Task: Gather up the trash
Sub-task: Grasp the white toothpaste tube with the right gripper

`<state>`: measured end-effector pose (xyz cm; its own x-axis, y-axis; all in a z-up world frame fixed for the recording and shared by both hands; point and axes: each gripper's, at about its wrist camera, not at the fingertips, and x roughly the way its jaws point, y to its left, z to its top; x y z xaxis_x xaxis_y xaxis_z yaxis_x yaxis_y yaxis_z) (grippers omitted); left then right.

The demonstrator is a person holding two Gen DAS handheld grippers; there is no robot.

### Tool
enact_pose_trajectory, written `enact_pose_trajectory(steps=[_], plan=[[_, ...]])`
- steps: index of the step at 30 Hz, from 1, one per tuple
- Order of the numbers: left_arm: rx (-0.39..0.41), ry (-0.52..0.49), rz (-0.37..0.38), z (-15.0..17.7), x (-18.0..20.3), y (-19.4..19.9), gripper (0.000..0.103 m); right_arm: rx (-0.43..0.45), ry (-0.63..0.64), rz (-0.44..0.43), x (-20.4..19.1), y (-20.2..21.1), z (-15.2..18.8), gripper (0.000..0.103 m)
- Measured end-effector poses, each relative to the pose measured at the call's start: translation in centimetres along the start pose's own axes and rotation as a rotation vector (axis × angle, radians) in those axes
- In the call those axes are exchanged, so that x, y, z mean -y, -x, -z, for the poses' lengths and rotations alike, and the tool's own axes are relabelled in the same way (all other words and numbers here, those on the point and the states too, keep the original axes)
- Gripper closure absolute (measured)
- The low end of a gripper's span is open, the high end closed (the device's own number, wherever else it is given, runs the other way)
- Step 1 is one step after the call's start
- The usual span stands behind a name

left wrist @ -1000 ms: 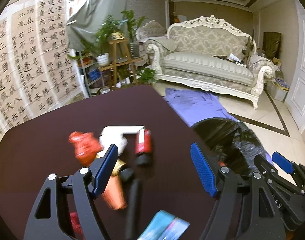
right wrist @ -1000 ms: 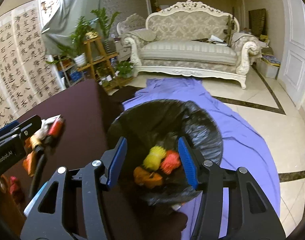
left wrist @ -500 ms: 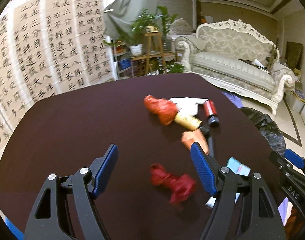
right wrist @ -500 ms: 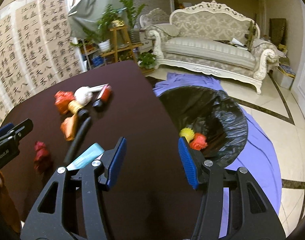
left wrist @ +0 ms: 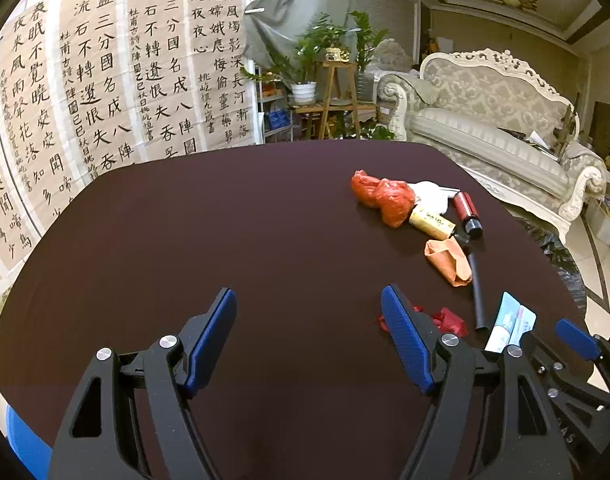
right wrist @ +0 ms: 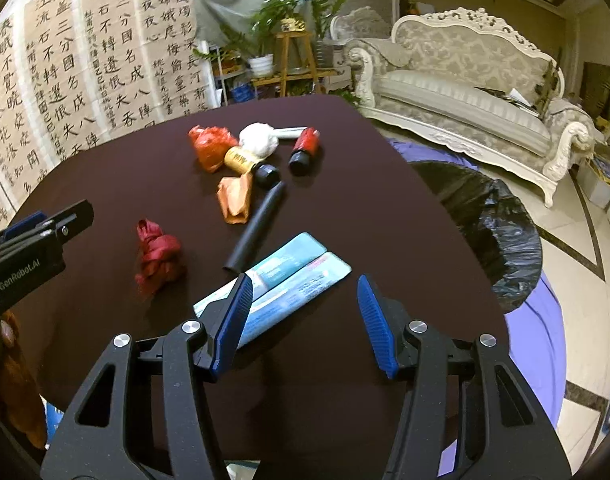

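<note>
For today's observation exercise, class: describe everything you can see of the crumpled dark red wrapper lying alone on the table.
The crumpled dark red wrapper is a shiny, foil-like piece twisted into a knotted lump with folds and creases. It lies on the dark brown table, apart from the other litter, left of the black tube. Nothing grips it. In the left wrist view it shows partly behind one finger of the left gripper.

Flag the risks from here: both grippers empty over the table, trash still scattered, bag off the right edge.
1. The red bottle and black tube lie on their sides; a glancing touch could roll them off the table.
2. The flat blue packets by the right gripper give its fingers little to bite on.
3. The left gripper hangs close beside the right one, near the red crumpled wrapper; they could collide.
</note>
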<state>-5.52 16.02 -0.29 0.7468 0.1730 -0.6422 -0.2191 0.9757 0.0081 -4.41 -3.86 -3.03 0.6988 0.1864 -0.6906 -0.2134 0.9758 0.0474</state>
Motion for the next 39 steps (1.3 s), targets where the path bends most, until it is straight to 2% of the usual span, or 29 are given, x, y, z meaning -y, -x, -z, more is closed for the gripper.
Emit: enact_pose_trajectory(steps=[5, 13, 22, 29, 32, 39], plan=[[-0.009, 0.005, 0.013, 0.2, 0.1, -0.2, 0.030, -0.040, 0.000, 0.010, 0.0, -0.9, 0.3, 0.049], [-0.017, 0.006, 0.032, 0.5, 0.4, -0.4, 0.030, -0.060, -0.018, 0.080, 1.8, -1.2, 0.7, 0.049], [-0.026, 0.001, 0.045, 0.7, 0.9, -0.4, 0.030, -0.076, 0.024, 0.061, 1.7, -1.2, 0.4, 0.050], [-0.032, -0.007, 0.051, 0.7, 1.5, -0.3, 0.030, -0.094, 0.040, 0.040, 1.8, -0.8, 0.8, 0.062], [-0.035, -0.011, 0.056, 0.7, 1.9, -0.3, 0.030, -0.091, 0.039, 0.050, 2.2, -0.7, 0.8, 0.078], [-0.044, -0.024, 0.066, 0.5, 3.0, -0.2, 0.030, -0.073, 0.027, 0.062, 3.5, -1.9, -0.4, 0.080]])
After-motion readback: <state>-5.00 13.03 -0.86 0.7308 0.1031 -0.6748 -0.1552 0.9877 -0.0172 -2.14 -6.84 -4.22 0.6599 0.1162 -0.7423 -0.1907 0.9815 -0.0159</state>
